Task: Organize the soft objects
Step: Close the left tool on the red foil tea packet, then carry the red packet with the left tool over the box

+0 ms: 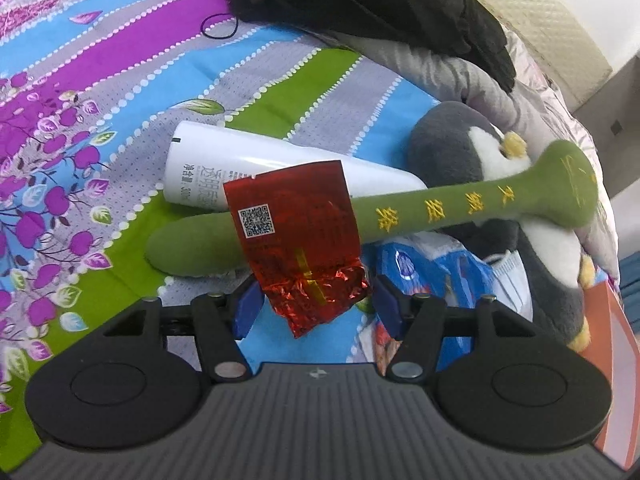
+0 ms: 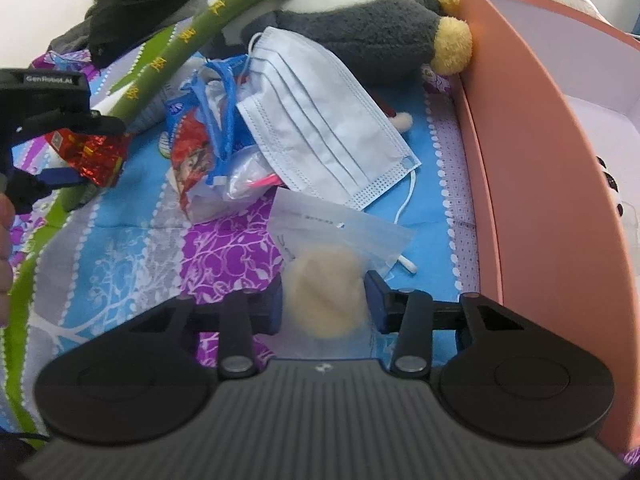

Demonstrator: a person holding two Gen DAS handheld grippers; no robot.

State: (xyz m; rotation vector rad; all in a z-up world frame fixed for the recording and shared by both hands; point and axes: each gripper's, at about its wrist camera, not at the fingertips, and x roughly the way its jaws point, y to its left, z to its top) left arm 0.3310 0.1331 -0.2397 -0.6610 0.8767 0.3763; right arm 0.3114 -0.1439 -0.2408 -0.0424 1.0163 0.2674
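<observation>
My left gripper [image 1: 316, 308] is shut on the crumpled end of a red foil packet [image 1: 296, 240], which stands up in front of a long green plush stick [image 1: 440, 208]. From the right wrist view the same left gripper [image 2: 80, 152] appears at the left edge with the red foil packet [image 2: 90, 152] between its jaws. My right gripper [image 2: 324, 306] is shut on a clear bag holding a round cream puff [image 2: 324, 296], low over the bedsheet. A grey penguin plush [image 2: 360, 28] lies behind a blue face mask [image 2: 320, 128].
A pink open box [image 2: 540, 160] stands close on the right. A blue snack bag [image 2: 200, 140] and a cotton swab [image 2: 408, 262] lie on the patterned sheet. A white tube [image 1: 224, 160] lies behind the green stick. Black clothing [image 1: 360, 0] is heaped at the back.
</observation>
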